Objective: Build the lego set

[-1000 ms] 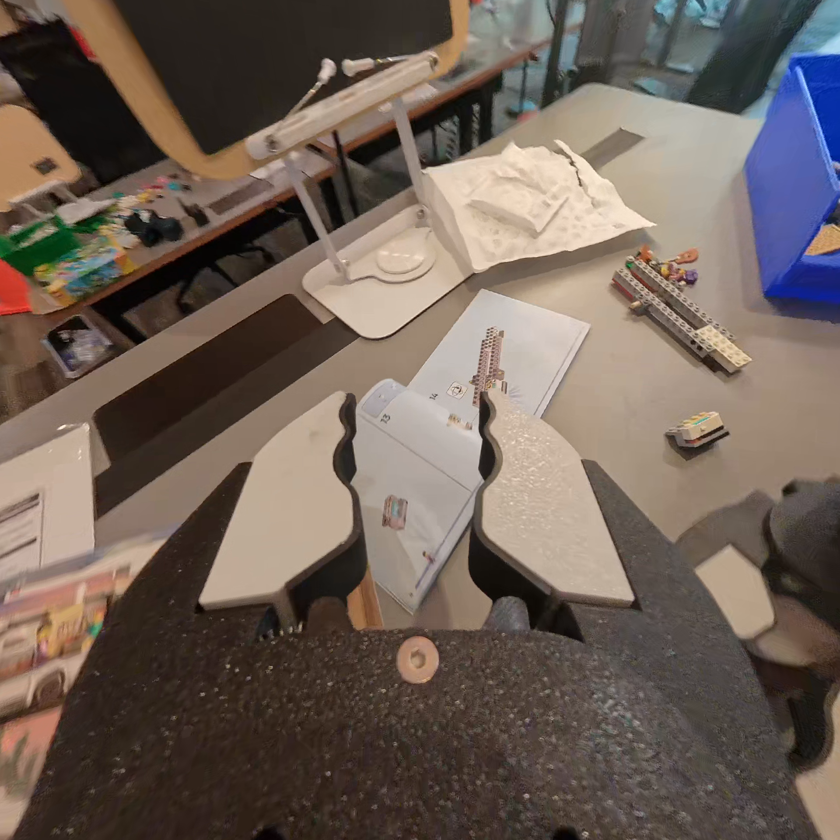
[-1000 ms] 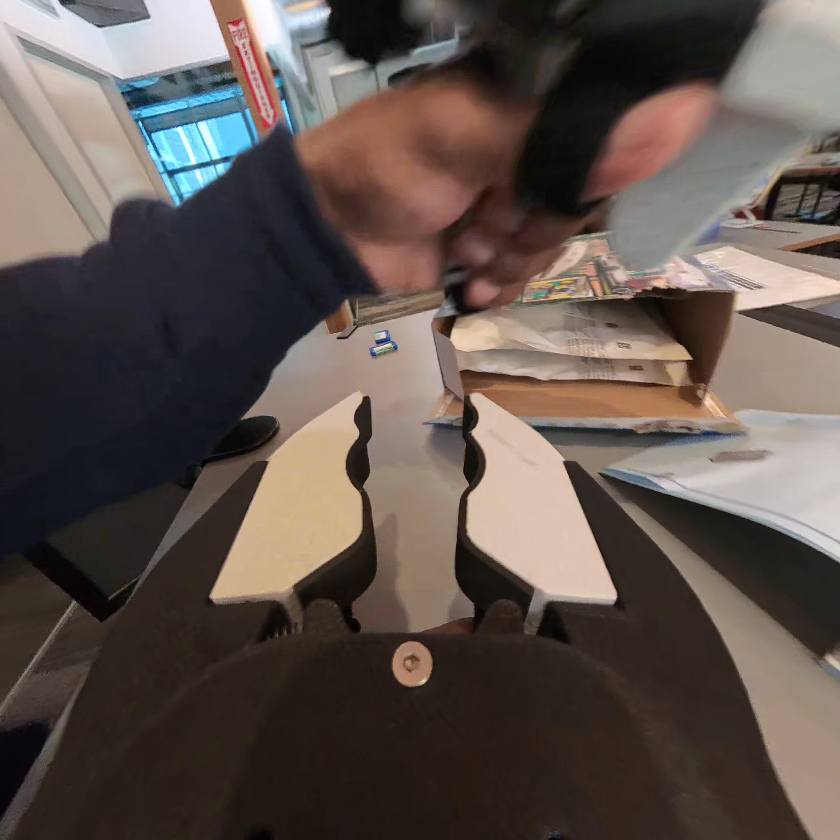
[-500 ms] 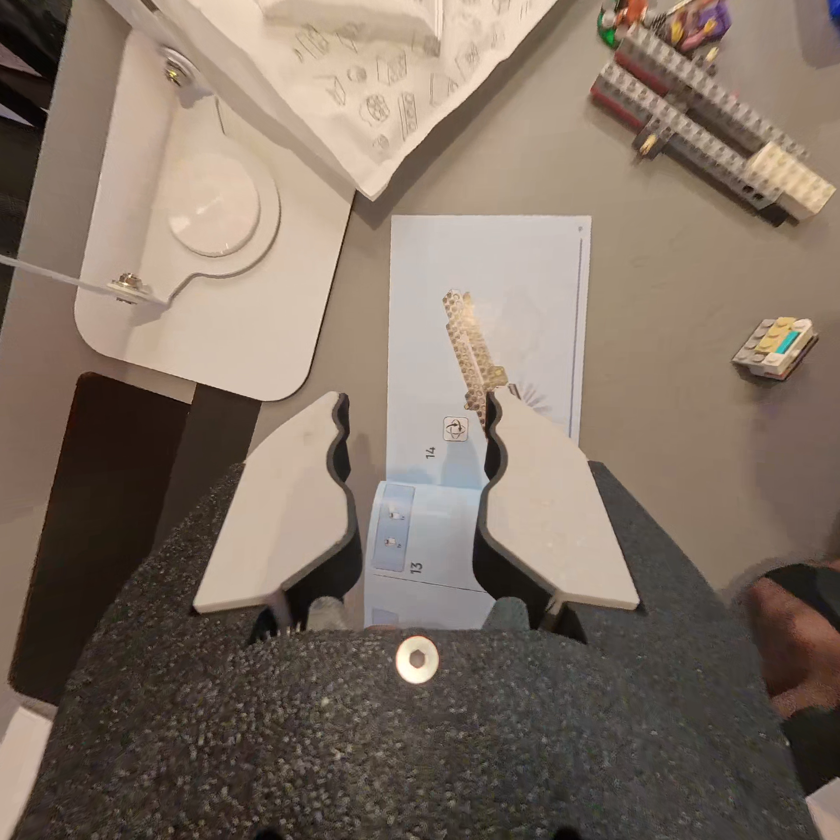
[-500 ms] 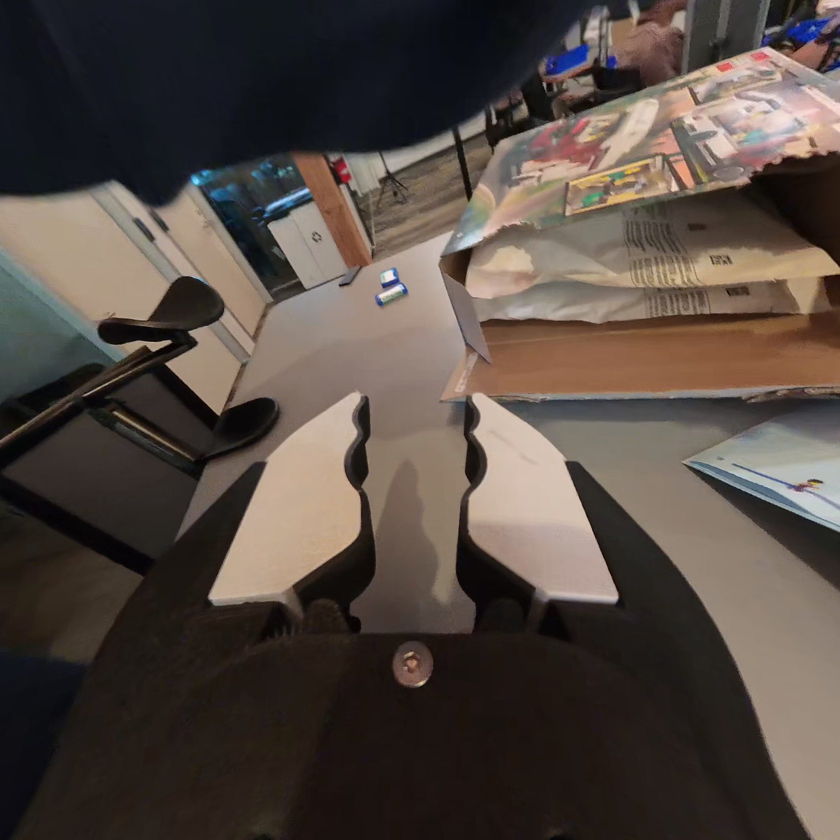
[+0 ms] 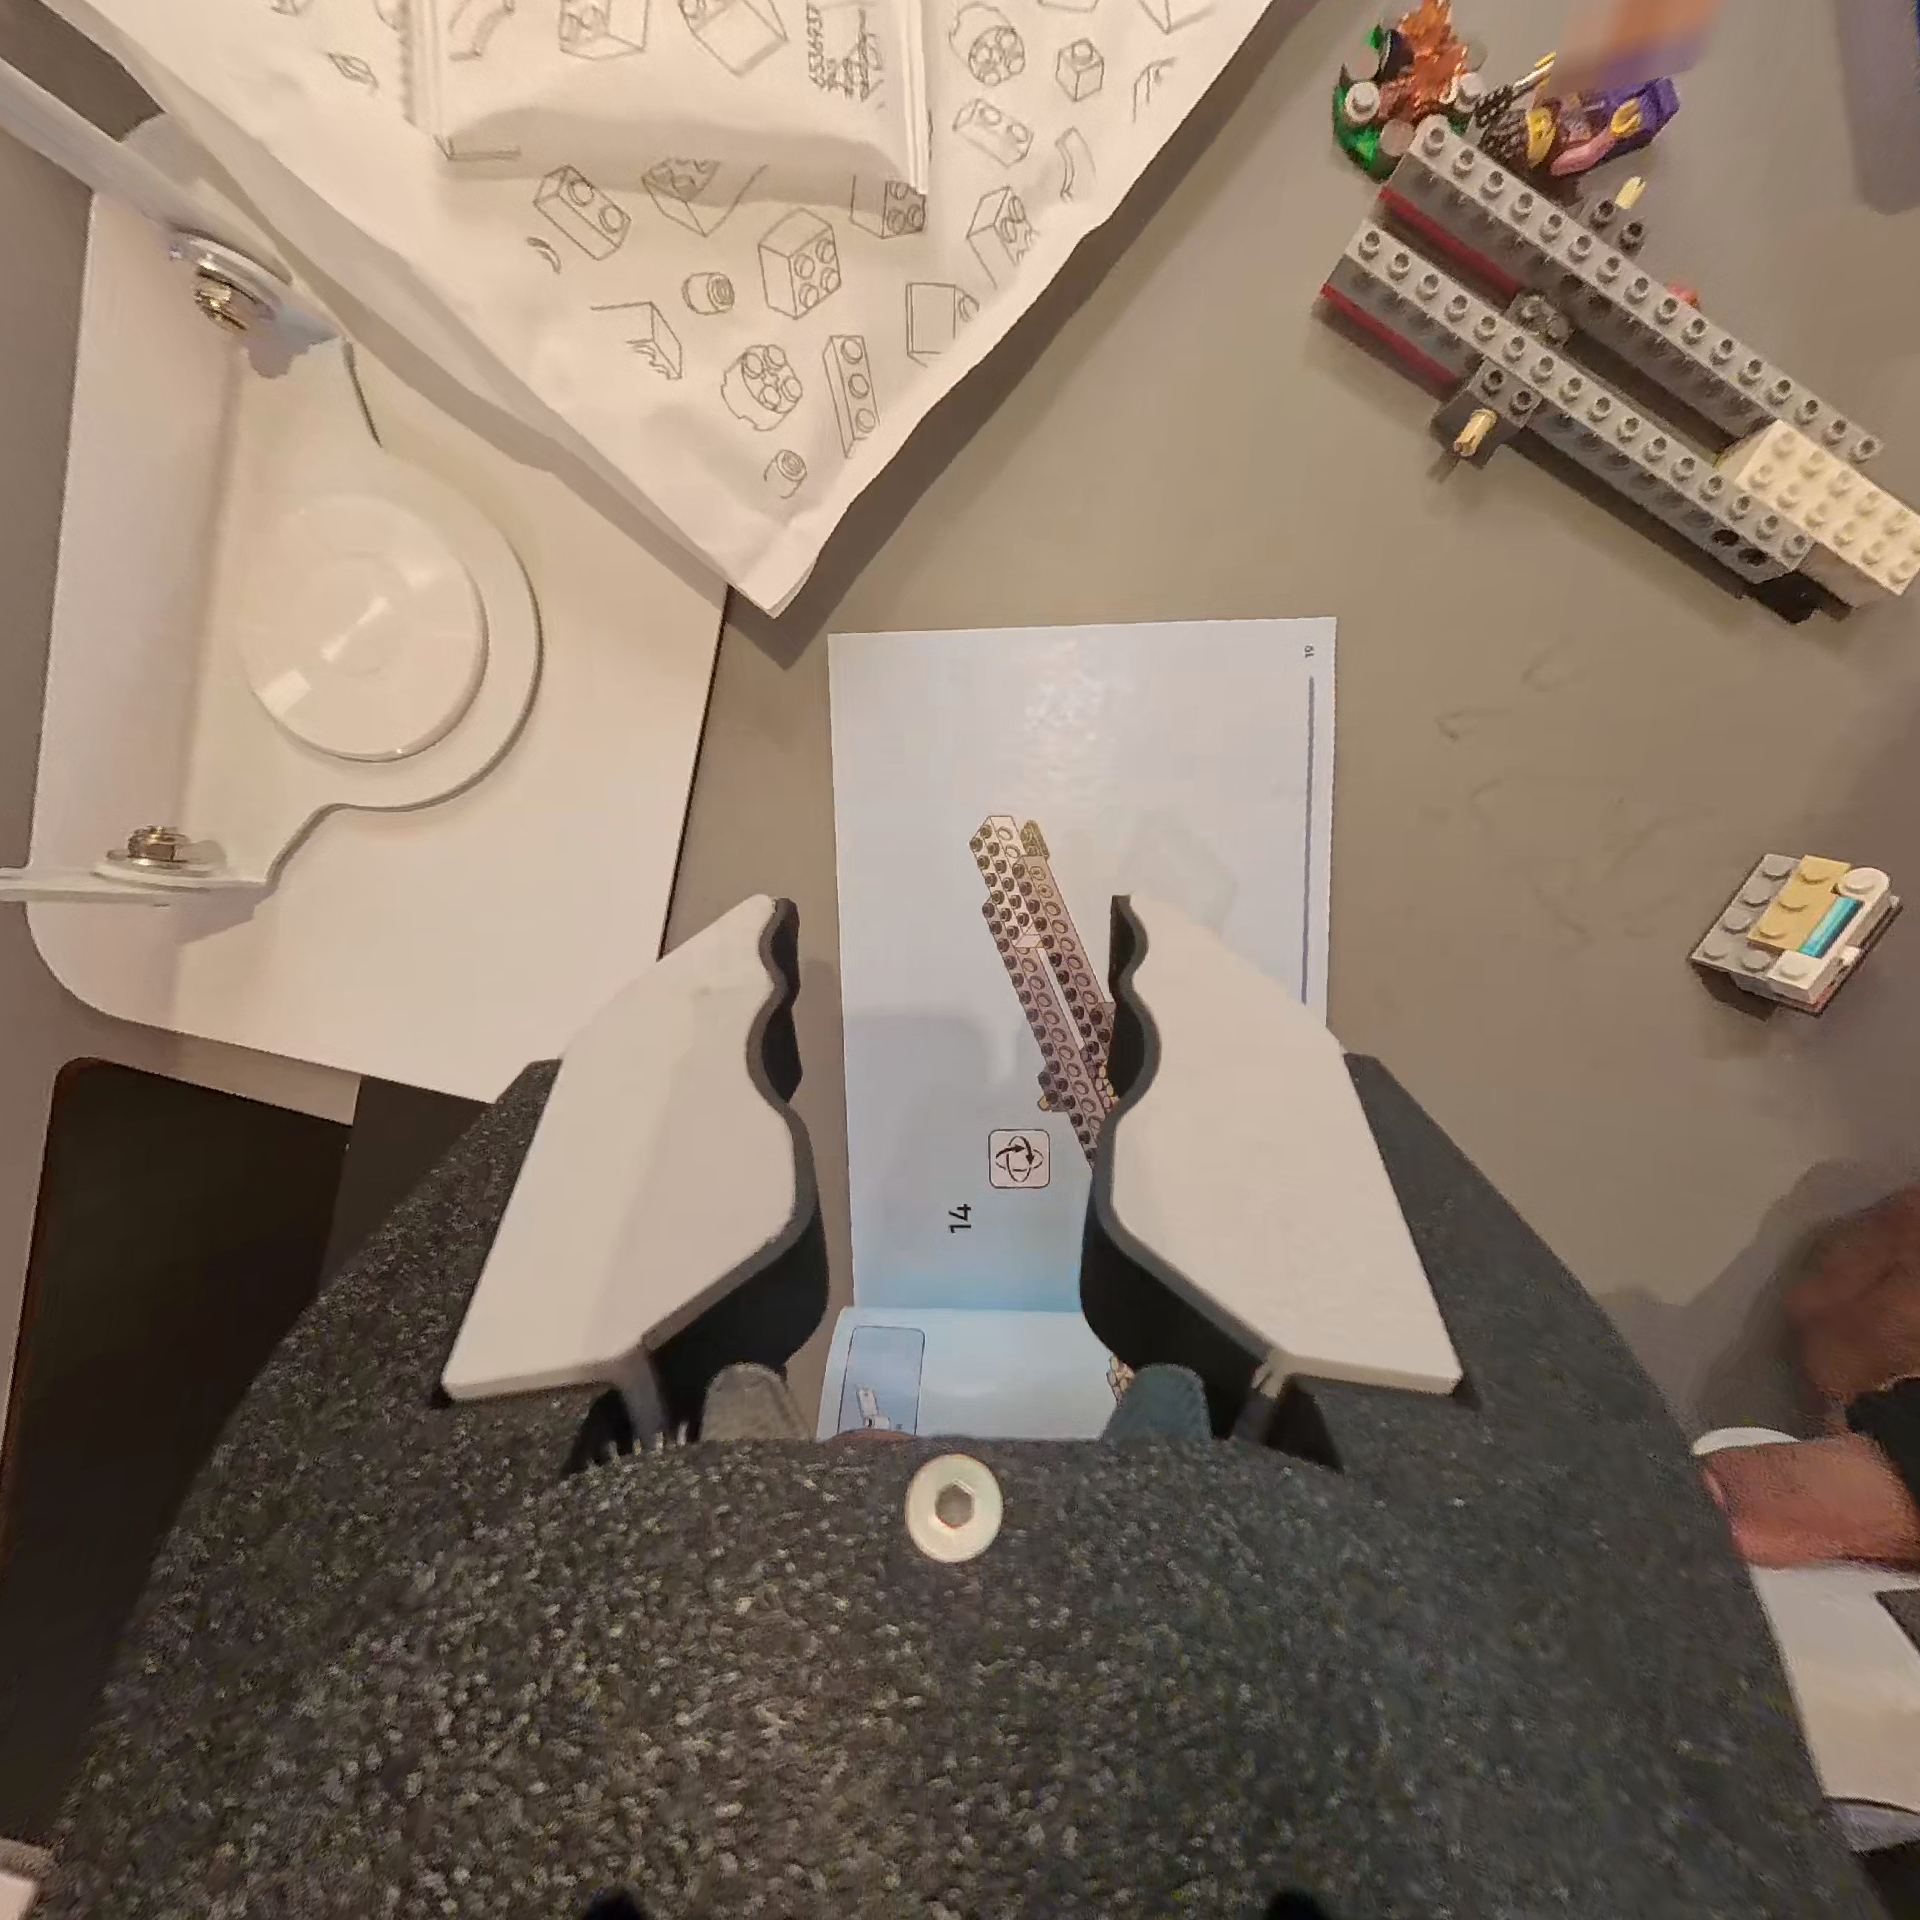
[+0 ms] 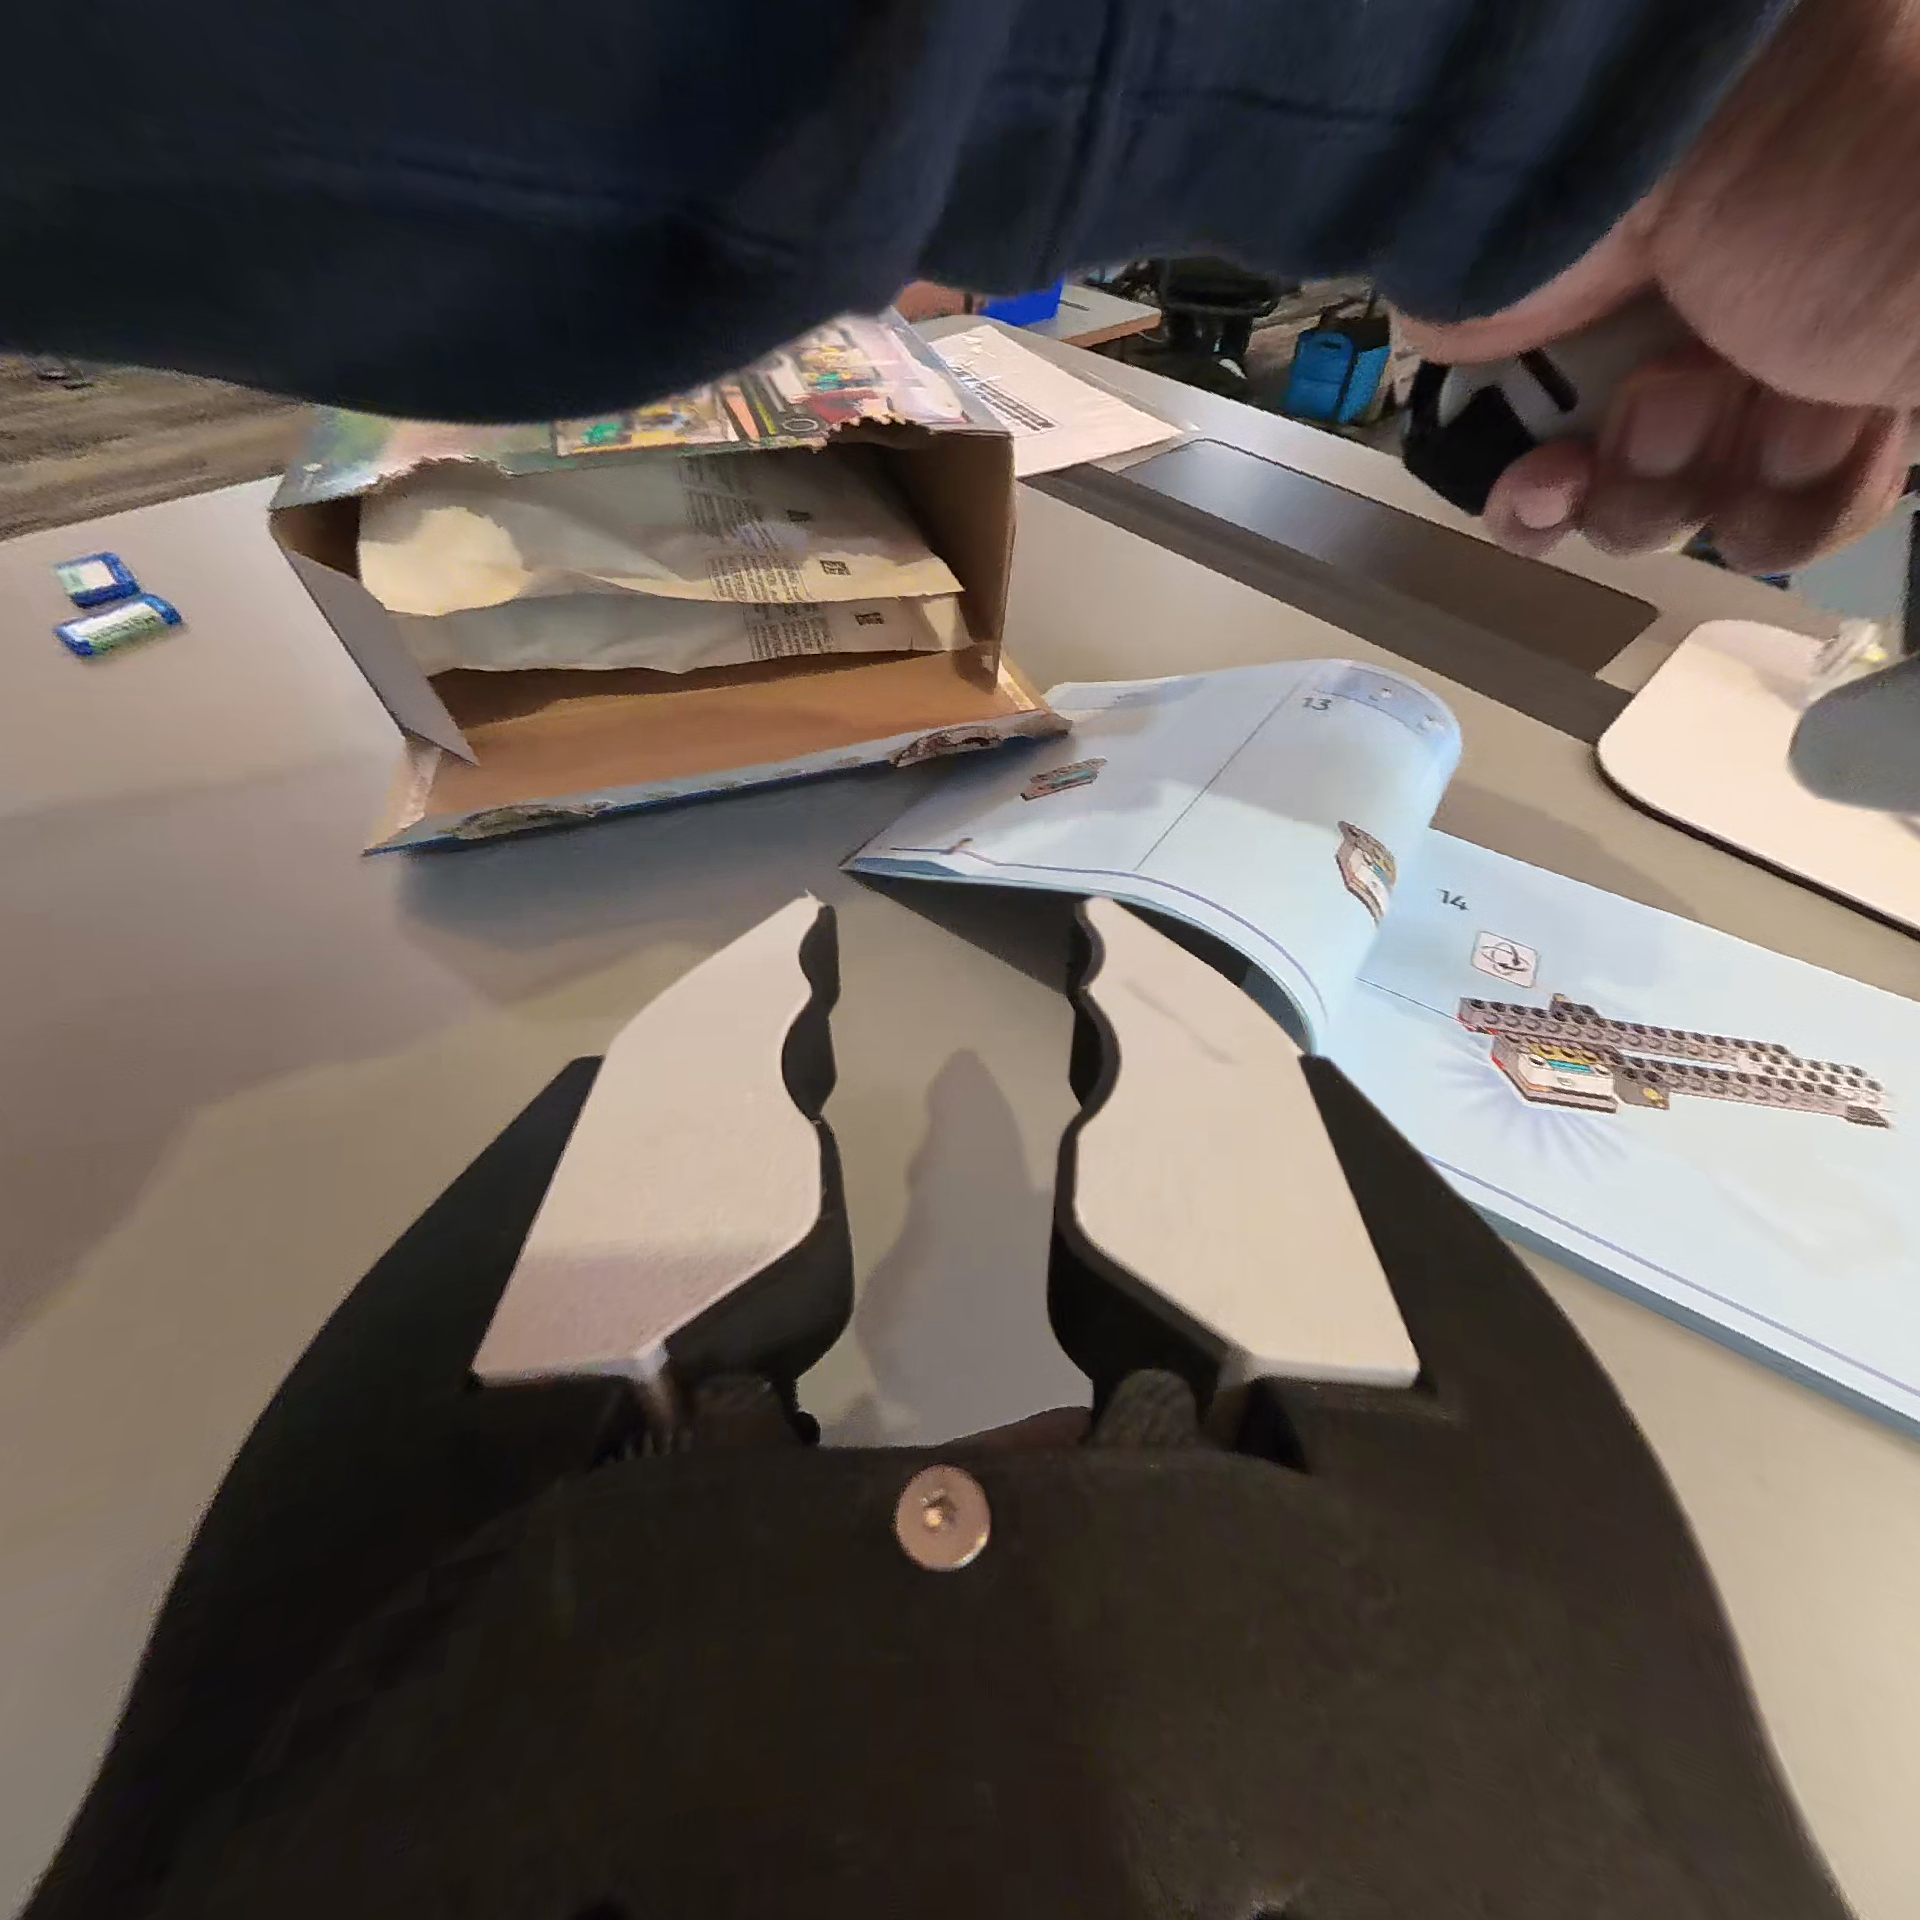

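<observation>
Left wrist camera looked straight down, fairly close above the open booklet (image 5: 1081, 790) on the grey table (image 5: 1195, 436). Right wrist camera sat low, facing across the table. Both caught the booklet (image 6: 1299, 810).

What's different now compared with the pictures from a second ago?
The left gripper has swung from a slanted look across the table to pointing straight down over the open instruction booklet. The right gripper has turned toward the torn cardboard box and the booklet's curled page. Nothing was picked up or released: both pairs of fingers stay open and empty, and the brick assemblies lie unmoved.
</observation>
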Available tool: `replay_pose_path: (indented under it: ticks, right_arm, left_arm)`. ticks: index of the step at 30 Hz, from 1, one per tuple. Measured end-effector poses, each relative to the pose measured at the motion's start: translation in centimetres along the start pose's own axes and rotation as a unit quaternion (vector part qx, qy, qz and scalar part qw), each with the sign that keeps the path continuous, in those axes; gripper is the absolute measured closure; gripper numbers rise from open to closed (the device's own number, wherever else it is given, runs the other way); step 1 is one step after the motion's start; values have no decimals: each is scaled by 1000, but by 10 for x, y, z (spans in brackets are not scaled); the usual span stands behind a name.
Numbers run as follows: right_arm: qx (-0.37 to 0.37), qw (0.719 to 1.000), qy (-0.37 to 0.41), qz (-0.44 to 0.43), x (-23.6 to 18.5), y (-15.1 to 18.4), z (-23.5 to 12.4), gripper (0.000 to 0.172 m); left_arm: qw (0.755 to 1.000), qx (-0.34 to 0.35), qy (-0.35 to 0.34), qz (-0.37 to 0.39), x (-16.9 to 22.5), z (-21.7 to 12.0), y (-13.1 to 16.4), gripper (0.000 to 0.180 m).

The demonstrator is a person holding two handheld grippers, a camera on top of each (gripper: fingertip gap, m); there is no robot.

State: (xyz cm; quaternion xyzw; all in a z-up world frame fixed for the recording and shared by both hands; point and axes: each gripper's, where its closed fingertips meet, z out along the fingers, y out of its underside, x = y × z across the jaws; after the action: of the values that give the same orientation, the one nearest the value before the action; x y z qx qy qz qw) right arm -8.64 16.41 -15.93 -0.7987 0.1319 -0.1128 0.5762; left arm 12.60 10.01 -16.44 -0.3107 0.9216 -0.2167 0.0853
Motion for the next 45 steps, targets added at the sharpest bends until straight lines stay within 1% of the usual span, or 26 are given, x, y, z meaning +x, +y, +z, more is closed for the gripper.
replay_pose_path:
  ticks: [6,10,13,16,18,21,24,26,28,31,36,40,45]
  right_arm:
    - [-9,1000,-7,4,-1,2,2,129]
    - [-7,1000,-14,15,1,1,3,129]
    - [-7,1000,-22,18,0,1,4,129]
    - [-5,999,-26,22,0,1,4,130]
    - [-5,999,-27,21,0,0,3,130]
    - [-1,999,-26,18,-1,-1,3,130]
    - [0,1000,-23,18,0,-1,3,130]
    - [-1,1000,-22,15,-1,-1,3,130]
    - [-1,1000,-20,14,-1,-1,3,130]
    - [0,1000,-19,9,-1,-1,3,130]
    - [-1,1000,-19,6,-2,-1,3,130]
    - [-1,1000,-19,4,-3,-1,3,130]
    - [1,1000,-19,4,-3,-1,3,130]
  left_arm:
    - [1000,-1,11,-17,-4,18,-4,123]
    - [999,16,4,-30,-9,17,-7,123]
    - [998,38,-6,-50,-11,5,-7,123]
    - [995,61,-19,-71,-10,-12,-1,124]
    - [993,78,-34,-88,-7,-27,5,124]
    - [983,123,-60,-119,2,-58,13,124]
    - [974,151,-95,-137,14,-85,31,125]
    - [970,156,-117,-147,19,-98,46,124]
    - [964,170,-125,-163,23,-107,54,125]
    - [957,190,-136,-174,25,-114,61,125]
    - [946,222,-140,-192,28,-115,66,126]
    - [947,218,-139,-191,32,-112,70,126]
    - [949,216,-133,-186,37,-111,68,126]
